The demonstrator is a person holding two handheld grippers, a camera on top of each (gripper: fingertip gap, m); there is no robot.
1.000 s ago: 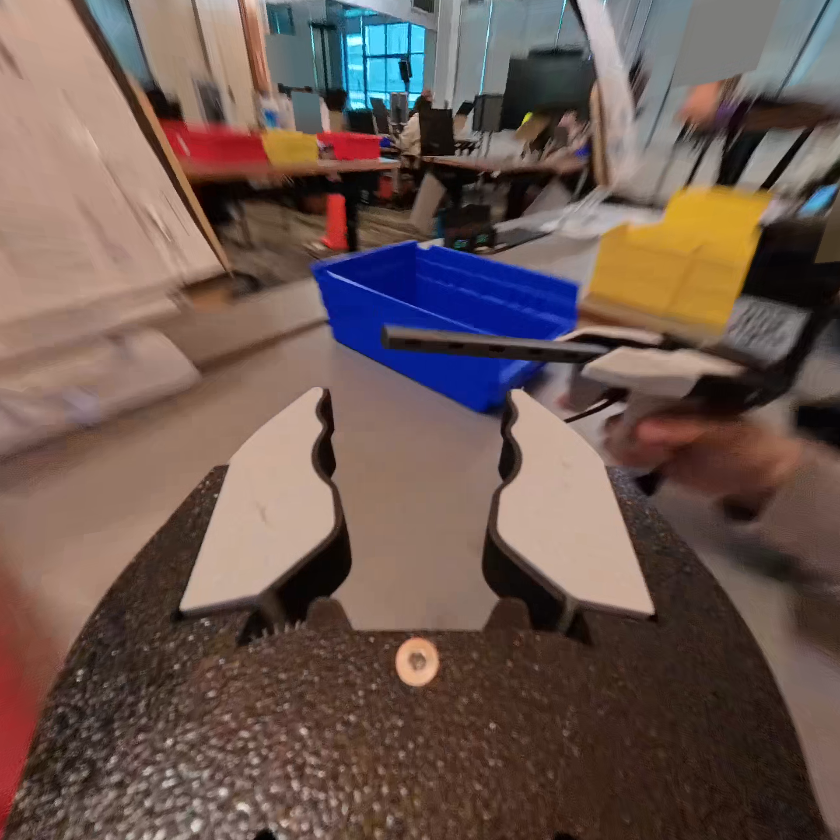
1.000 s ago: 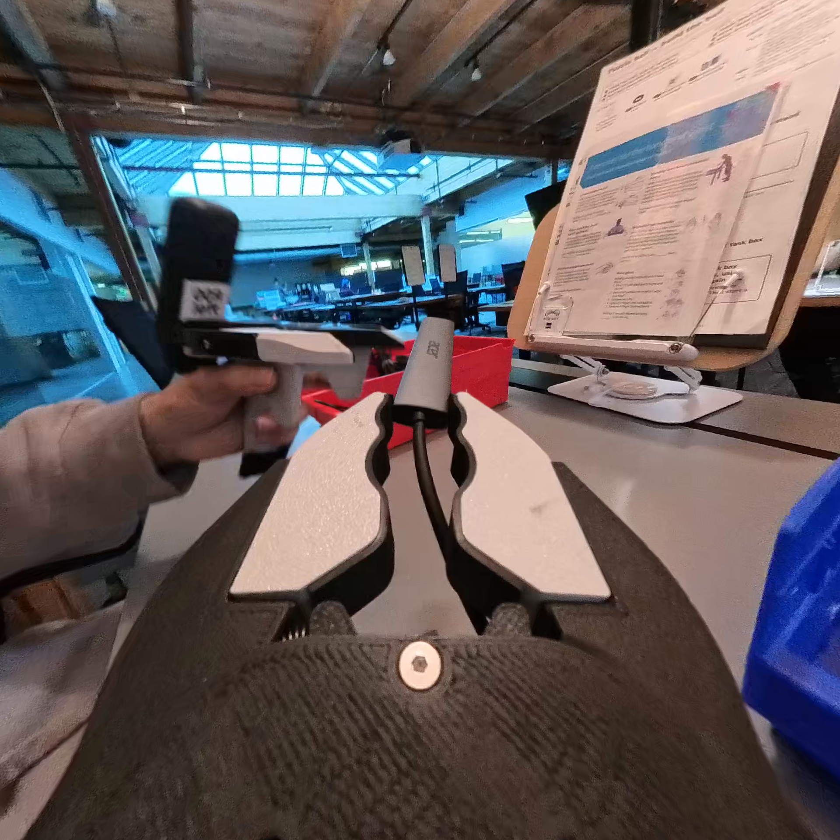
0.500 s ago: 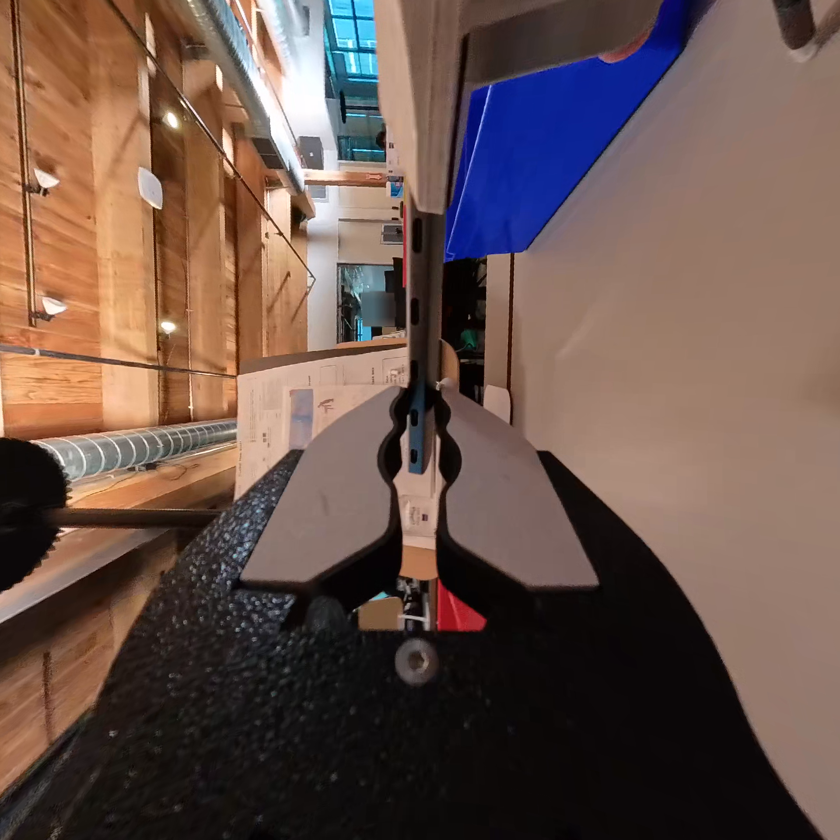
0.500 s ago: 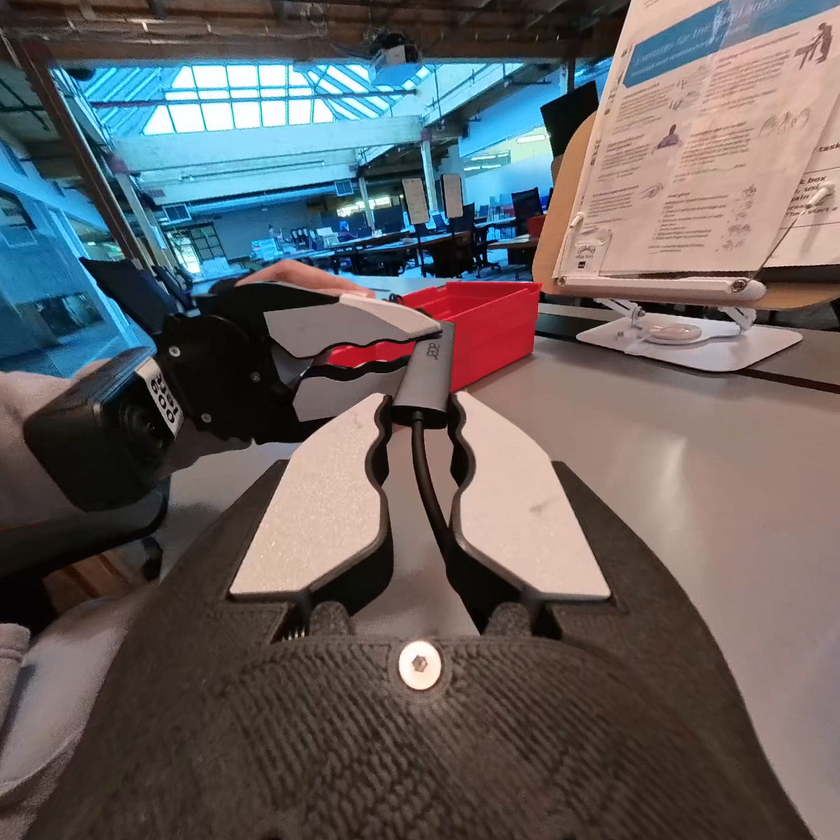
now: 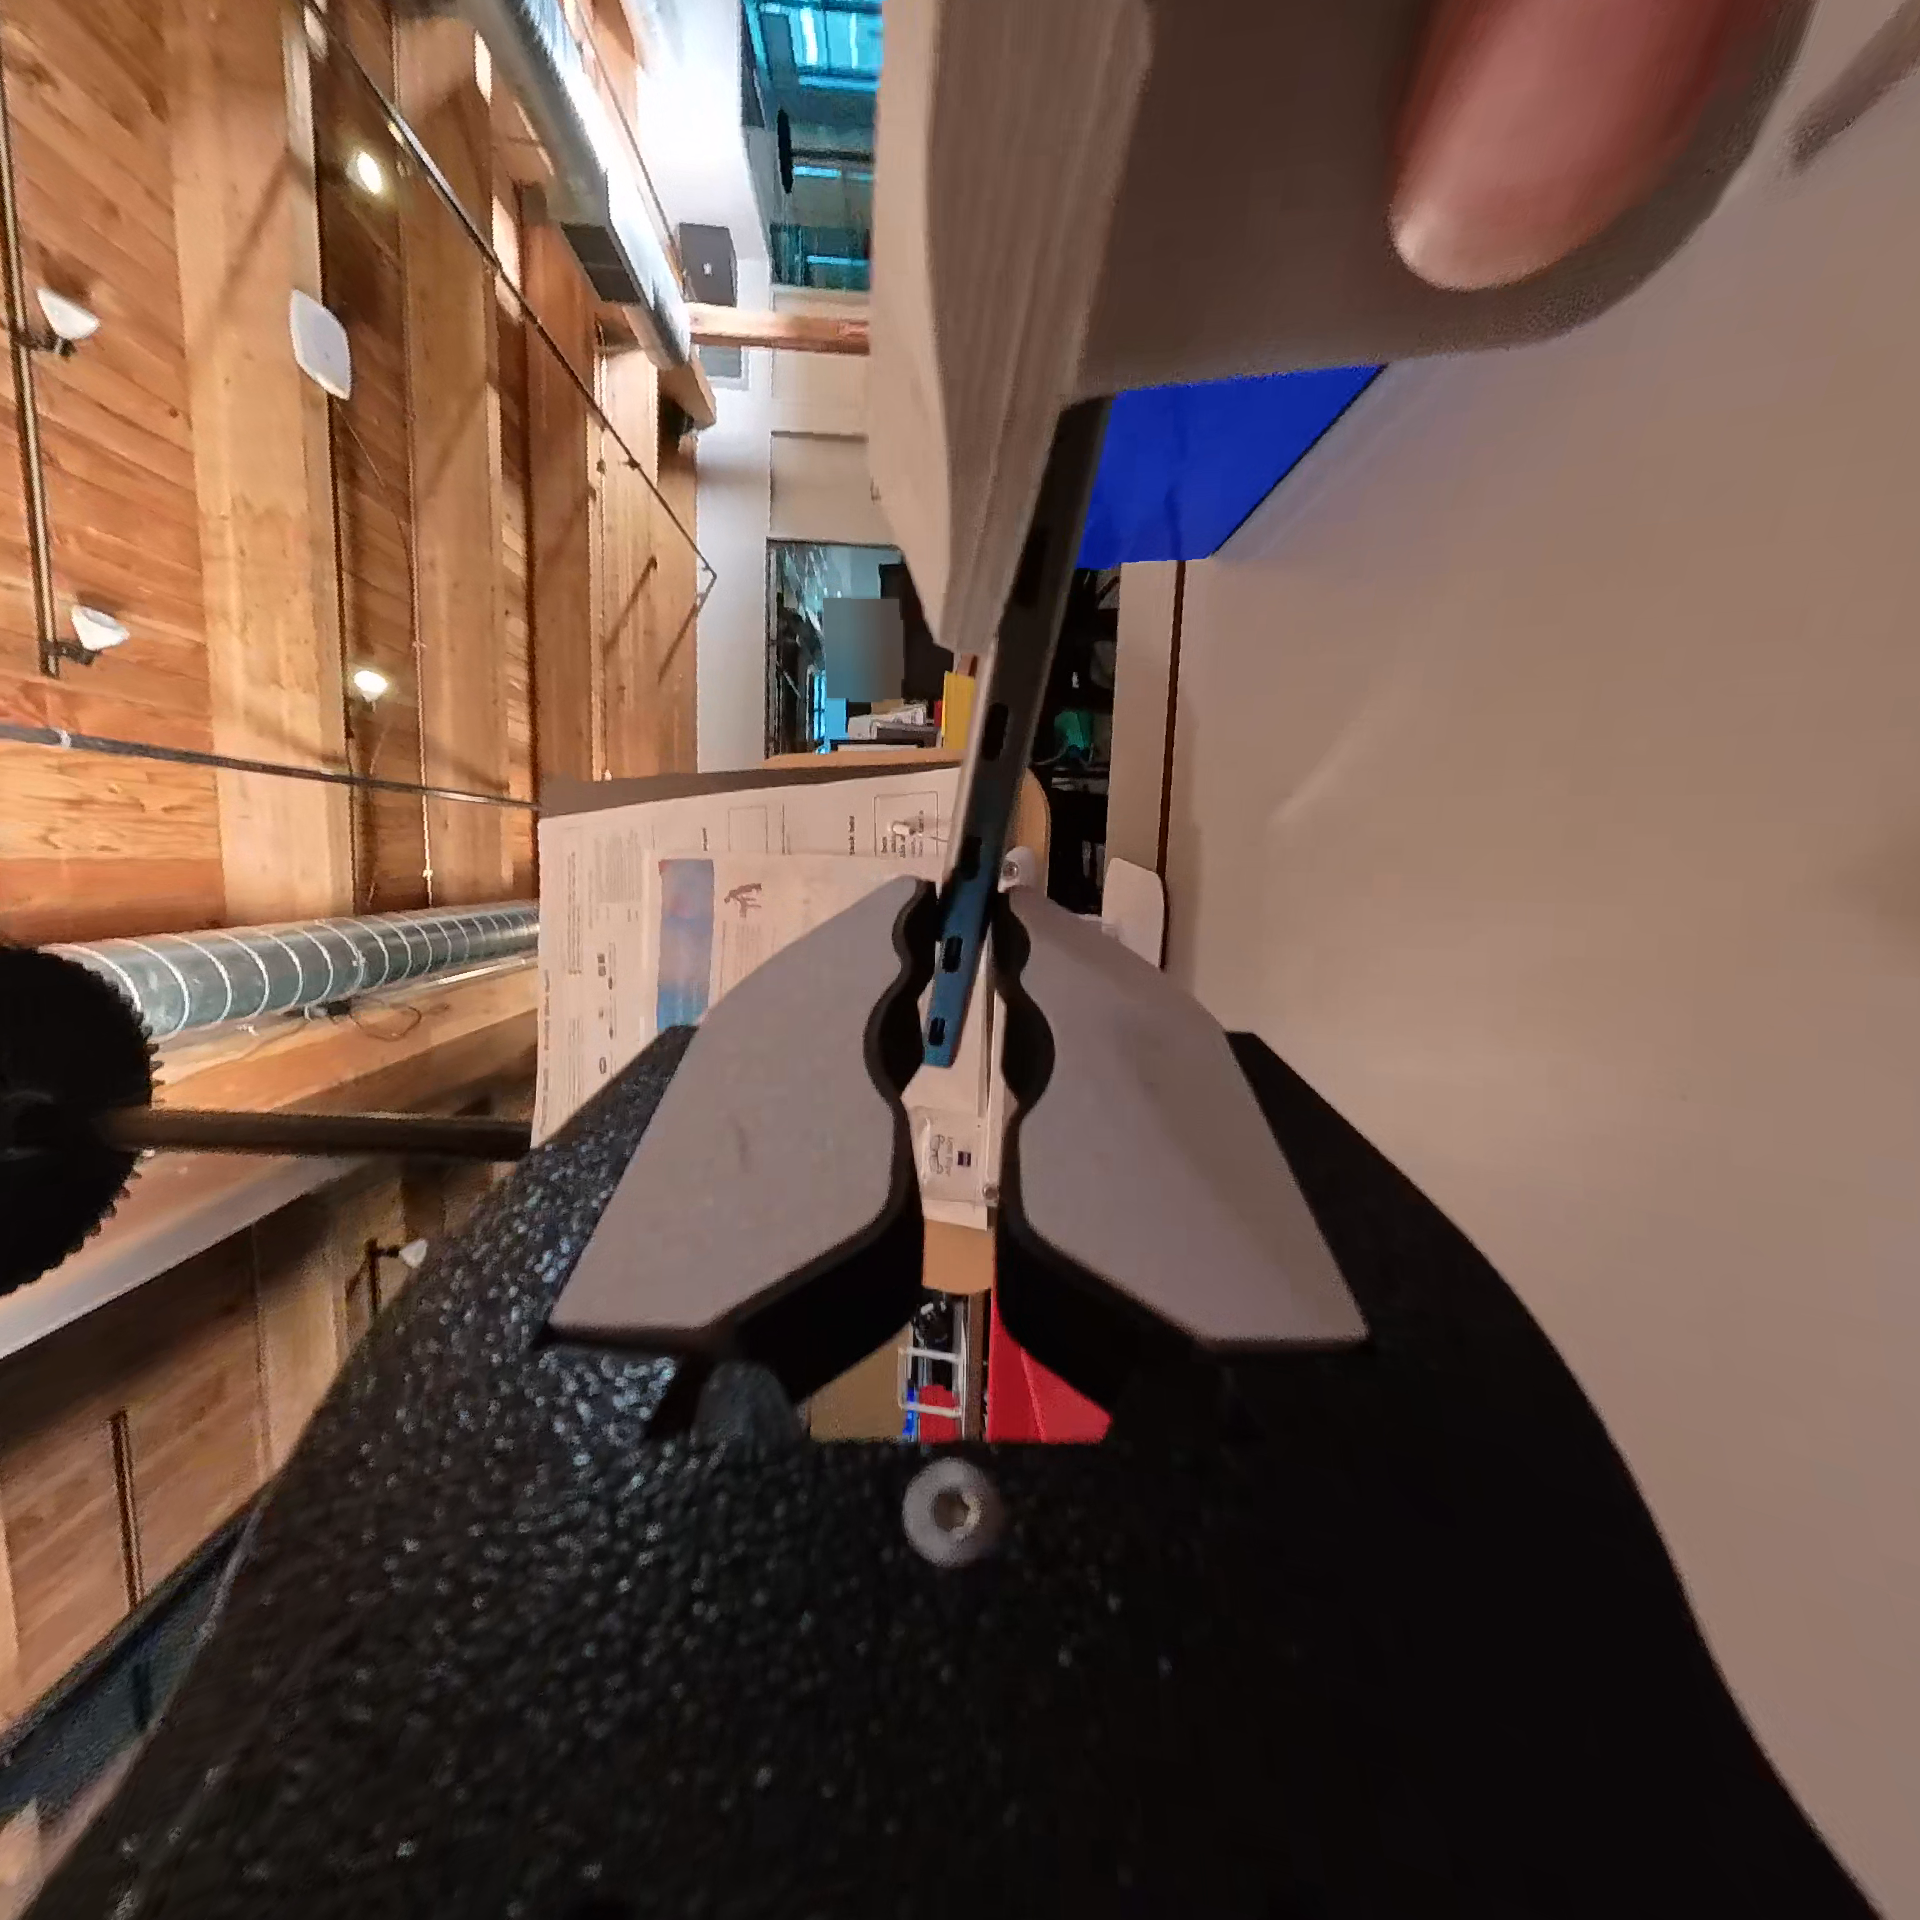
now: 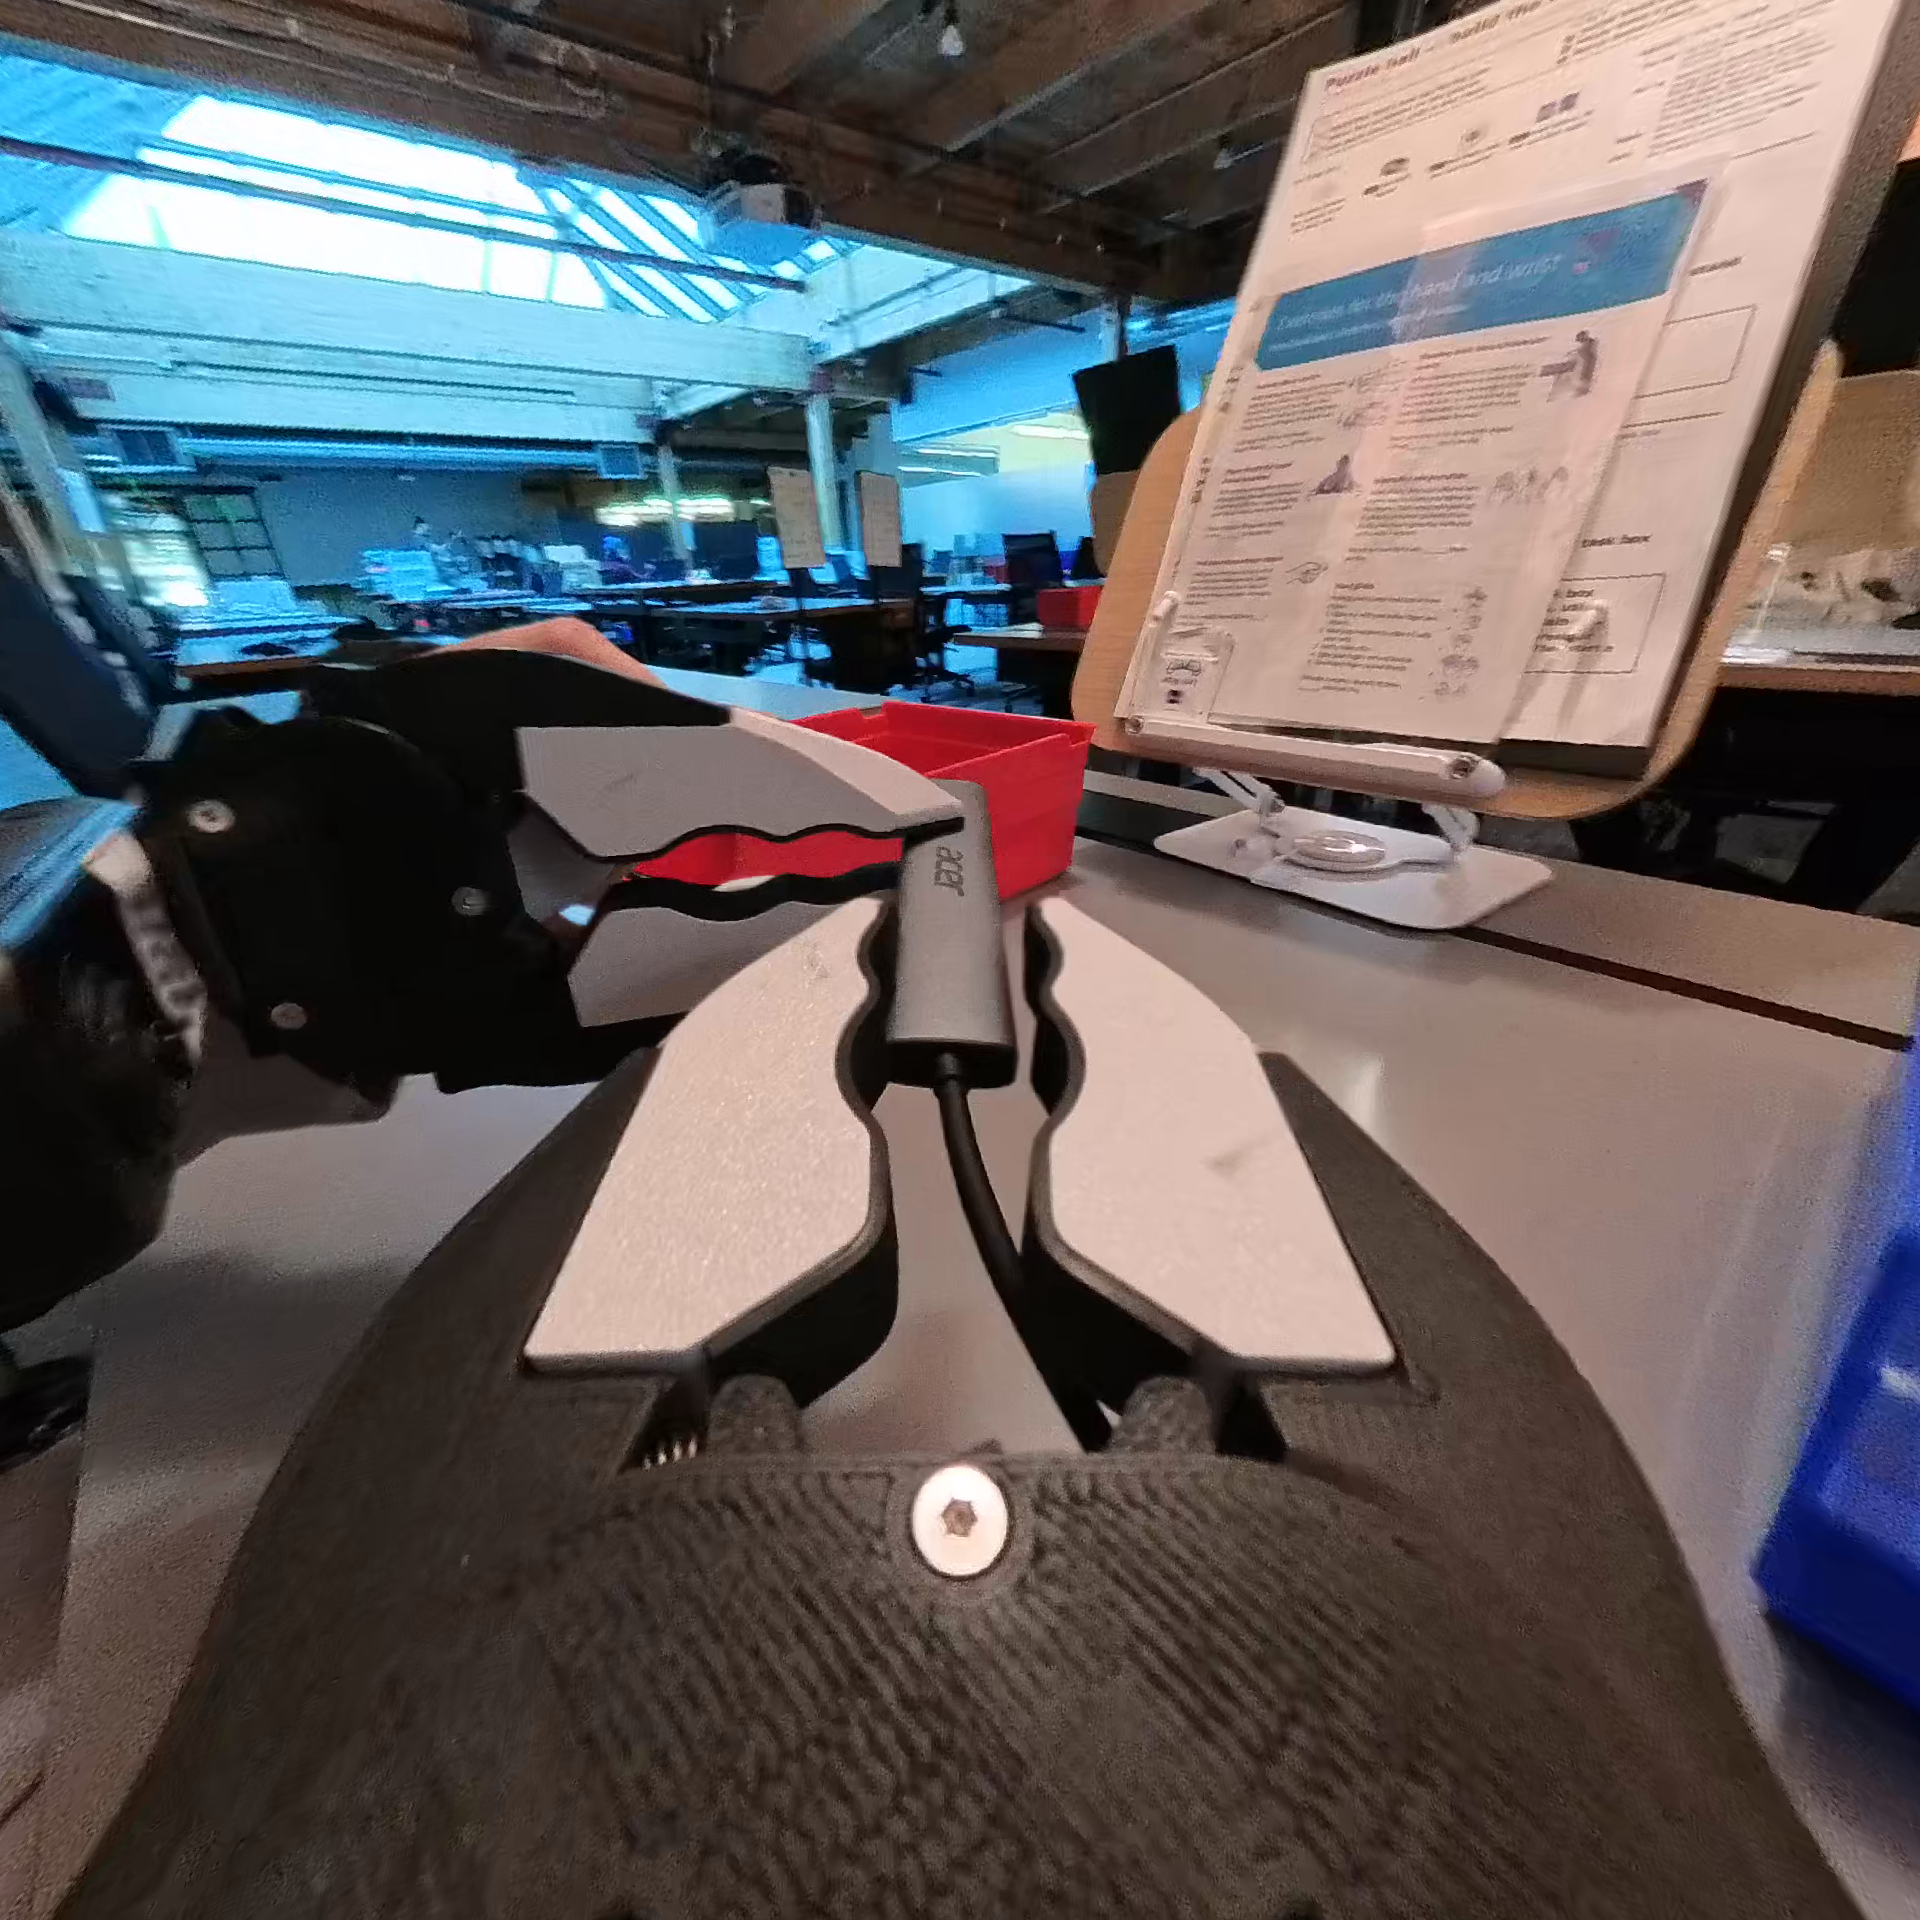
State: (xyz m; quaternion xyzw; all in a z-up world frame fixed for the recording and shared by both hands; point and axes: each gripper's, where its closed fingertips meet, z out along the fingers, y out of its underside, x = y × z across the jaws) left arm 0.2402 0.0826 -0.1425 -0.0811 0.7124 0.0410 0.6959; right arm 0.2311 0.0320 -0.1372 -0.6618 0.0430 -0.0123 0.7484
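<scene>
above the table [image 6: 1558,1039], both tools grip one grey hub [image 6: 951,935]: right tool [image 6: 951,1029] level, left tool [image 6: 914,831] seemingly rolled sideways.

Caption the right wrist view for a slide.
Right gripper clamps a grey cabled hub; left gripper pinches its far end before a red bin.

Blue bin [image 6: 1860,1455] cropped; cable [image 6: 987,1195] end hidden.

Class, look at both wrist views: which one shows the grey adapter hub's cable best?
The right wrist view. There the black cable runs from the hub back between the right gripper's fingers, in plain sight. The left wrist view shows only the hub's ported edge between the left gripper's fingers; the cable is hidden.
</scene>
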